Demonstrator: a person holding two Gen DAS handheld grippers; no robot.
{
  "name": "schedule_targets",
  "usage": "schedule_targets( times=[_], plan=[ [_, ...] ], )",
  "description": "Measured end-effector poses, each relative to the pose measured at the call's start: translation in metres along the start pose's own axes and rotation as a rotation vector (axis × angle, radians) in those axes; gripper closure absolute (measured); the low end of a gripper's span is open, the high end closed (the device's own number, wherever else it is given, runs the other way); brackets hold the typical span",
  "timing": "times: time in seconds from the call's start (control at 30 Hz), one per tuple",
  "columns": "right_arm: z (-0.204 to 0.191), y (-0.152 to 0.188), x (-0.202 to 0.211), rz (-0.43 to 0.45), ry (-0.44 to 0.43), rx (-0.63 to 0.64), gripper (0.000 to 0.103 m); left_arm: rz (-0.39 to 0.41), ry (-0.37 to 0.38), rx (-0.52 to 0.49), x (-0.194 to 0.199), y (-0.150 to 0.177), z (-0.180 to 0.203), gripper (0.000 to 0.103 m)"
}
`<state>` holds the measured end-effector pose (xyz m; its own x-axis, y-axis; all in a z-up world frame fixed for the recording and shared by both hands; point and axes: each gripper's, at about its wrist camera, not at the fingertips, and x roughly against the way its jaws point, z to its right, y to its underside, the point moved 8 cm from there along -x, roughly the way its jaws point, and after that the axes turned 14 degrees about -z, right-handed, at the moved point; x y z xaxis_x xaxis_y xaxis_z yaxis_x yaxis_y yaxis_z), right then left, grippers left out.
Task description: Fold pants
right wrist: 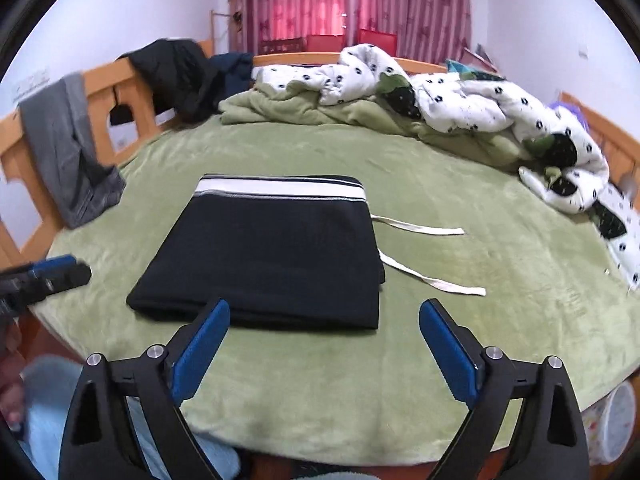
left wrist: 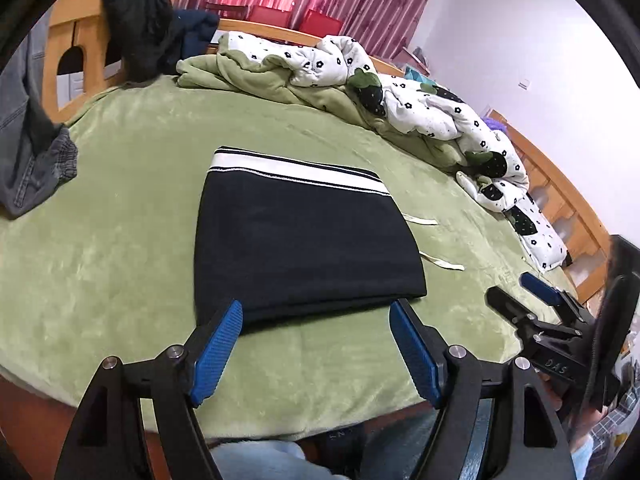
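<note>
The dark navy pants [left wrist: 304, 240] [right wrist: 268, 256] lie folded into a flat rectangle on the green bed cover [left wrist: 120, 264], their white striped waistband at the far edge. Two pale drawstrings [right wrist: 424, 276] trail out to the right. My left gripper [left wrist: 316, 312] hovers open above the near edge of the fold with nothing between its blue pads. My right gripper [right wrist: 324, 312] is open too, wide, near the fold's front right corner and holding nothing. It also shows at the right of the left wrist view as the right gripper [left wrist: 516, 292]; the left gripper [right wrist: 60, 268] shows at the left of the right wrist view.
A crumpled green and white flowered quilt [left wrist: 420, 112] lies along the far and right side of the bed. Dark clothes [left wrist: 140, 28] and a grey garment [right wrist: 68, 140] hang over the wooden bed frame [left wrist: 84, 40] at the left. Pink curtains [right wrist: 344, 4] hang behind.
</note>
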<state>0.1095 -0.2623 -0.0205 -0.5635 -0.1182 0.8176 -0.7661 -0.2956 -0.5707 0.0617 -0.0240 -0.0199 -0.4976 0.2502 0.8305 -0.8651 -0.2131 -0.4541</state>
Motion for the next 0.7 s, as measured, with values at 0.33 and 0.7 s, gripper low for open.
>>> schedule_targets(
  times=[0.33,0.7],
  plan=[
    [0.011,0.010,0.018,0.033,-0.043,-0.097,0.000,0.050,-0.137,-0.030,0.015,0.012,0.008,0.029],
    [0.012,0.013,0.020,0.022,-0.024,-0.092,0.000,0.065,-0.164,-0.027,0.019,0.015,0.016,0.029]
  ],
)
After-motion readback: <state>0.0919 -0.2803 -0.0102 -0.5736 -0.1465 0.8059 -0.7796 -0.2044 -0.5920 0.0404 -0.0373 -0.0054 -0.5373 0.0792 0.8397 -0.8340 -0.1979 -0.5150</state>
